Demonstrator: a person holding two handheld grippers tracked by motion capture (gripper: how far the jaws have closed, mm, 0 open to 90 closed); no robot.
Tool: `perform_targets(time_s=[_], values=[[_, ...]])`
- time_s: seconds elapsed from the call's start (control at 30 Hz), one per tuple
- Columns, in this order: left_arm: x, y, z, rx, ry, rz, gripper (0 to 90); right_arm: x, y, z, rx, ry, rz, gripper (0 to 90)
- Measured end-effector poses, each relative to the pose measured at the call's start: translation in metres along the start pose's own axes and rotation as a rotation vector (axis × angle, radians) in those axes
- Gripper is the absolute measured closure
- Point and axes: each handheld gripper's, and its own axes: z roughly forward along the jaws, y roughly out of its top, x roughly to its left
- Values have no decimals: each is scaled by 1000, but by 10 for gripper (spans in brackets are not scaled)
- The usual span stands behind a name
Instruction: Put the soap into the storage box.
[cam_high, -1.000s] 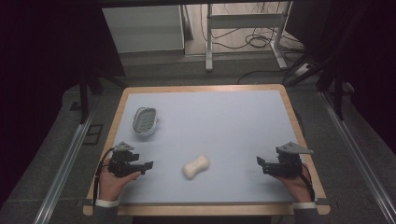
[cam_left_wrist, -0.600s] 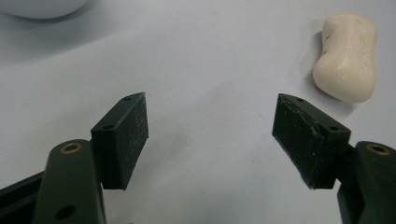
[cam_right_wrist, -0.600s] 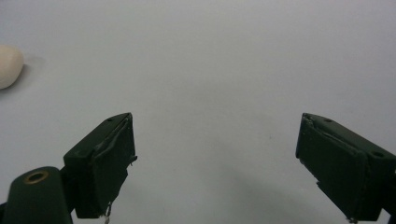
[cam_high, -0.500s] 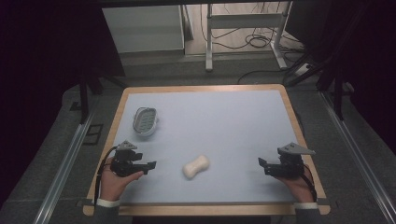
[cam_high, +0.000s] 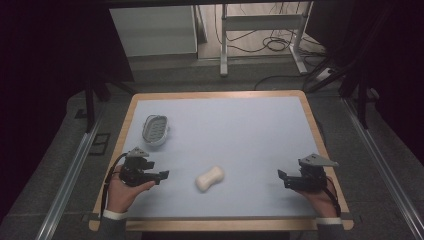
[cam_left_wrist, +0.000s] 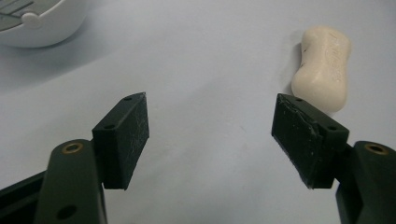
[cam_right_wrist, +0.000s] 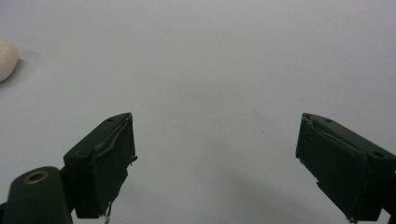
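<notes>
The cream, waisted bar of soap (cam_high: 210, 178) lies on the pale blue desk (cam_high: 240, 130) between both grippers, left gripper (cam_high: 161, 175) and right gripper (cam_high: 281, 177) fingers spread and empty (a hard pinch could squirt it away).

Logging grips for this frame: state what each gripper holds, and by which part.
Nothing is held. The left gripper and right gripper are both open and empty; the soap lies untouched on the table.
</notes>
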Motion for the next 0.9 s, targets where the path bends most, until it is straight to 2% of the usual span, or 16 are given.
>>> perform_targets(time_s=[0.47,0.63,0.9], values=[[-16,19,10,54,-16,63,281,0,0,-3,-14,-16,-11,115],[-22,25,15,69,-21,84,280,0,0,-2,-4,-19,-13,114],[-29,34,22,103,-21,92,280,0,-1,-1,0,-19,-13,115]])
